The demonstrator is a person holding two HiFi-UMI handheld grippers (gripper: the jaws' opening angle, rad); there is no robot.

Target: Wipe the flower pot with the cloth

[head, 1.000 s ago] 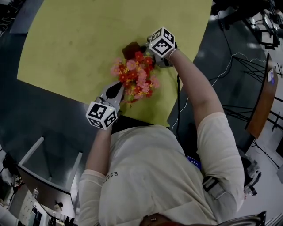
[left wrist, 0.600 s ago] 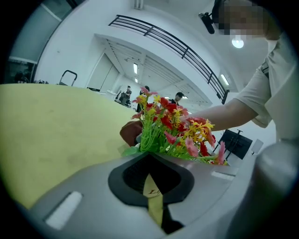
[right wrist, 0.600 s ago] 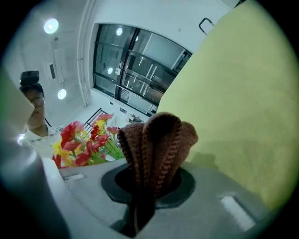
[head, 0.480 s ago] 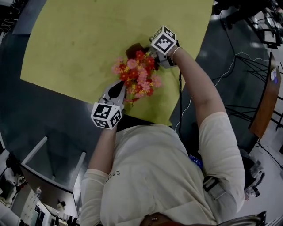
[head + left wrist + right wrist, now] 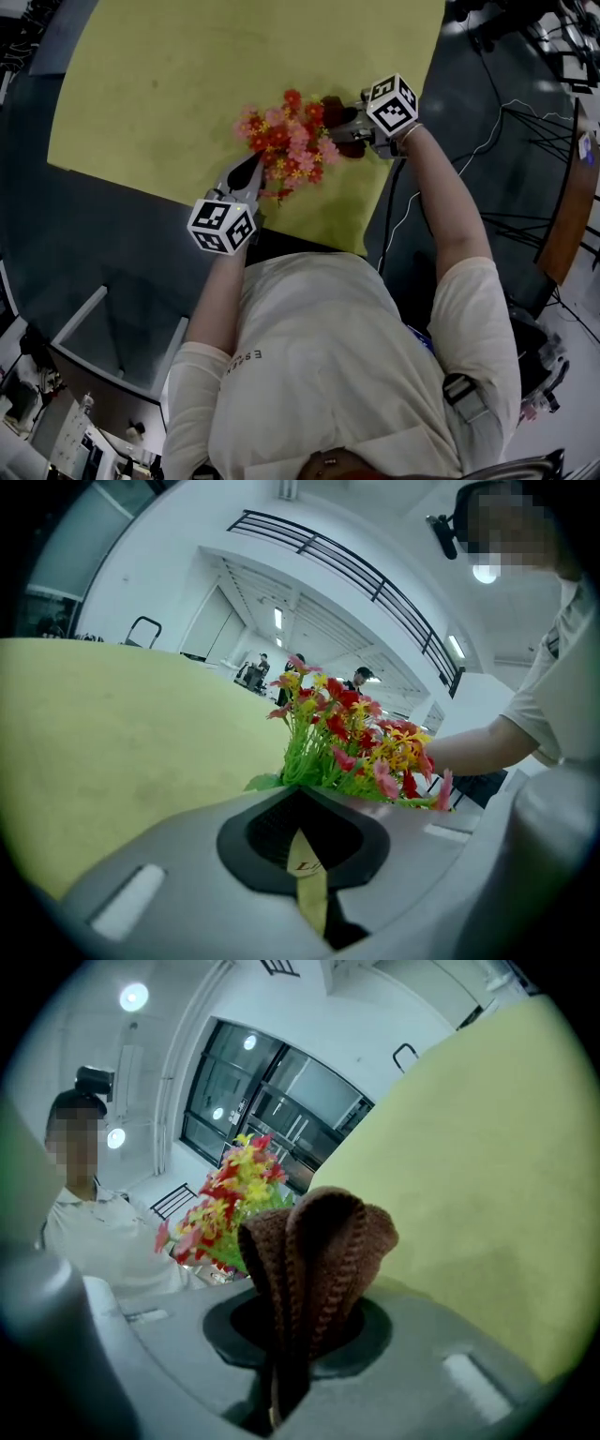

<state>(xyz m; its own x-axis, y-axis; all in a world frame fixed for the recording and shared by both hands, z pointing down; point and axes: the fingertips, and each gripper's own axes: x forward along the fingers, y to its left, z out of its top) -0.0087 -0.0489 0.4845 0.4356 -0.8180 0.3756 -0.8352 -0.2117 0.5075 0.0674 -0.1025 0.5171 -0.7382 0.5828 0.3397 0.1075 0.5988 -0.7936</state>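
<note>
A bunch of red, pink and yellow artificial flowers point(image 5: 286, 141) stands near the front edge of the yellow-green table point(image 5: 169, 84); the blooms hide its pot from above. My left gripper point(image 5: 249, 176) reaches in from the near side at the base of the flowers point(image 5: 347, 728). Its jaws point(image 5: 302, 810) are shut on a thin yellowish printed strip point(image 5: 307, 878). My right gripper point(image 5: 343, 129) sits at the right side of the bunch, shut on a folded brown knitted cloth point(image 5: 319, 1246). The cloth point(image 5: 331, 103) lies close beside the flowers point(image 5: 225, 1204).
The table's front edge point(image 5: 309, 239) runs just below the flowers, and its right edge point(image 5: 412, 112) lies under my right hand. Dark floor surrounds it, with cables point(image 5: 487, 141) on the right and a metal frame point(image 5: 112, 328) at lower left.
My right gripper has carried the brown cloth from the far side of the flowers round to their right side. The left gripper has stayed put.
</note>
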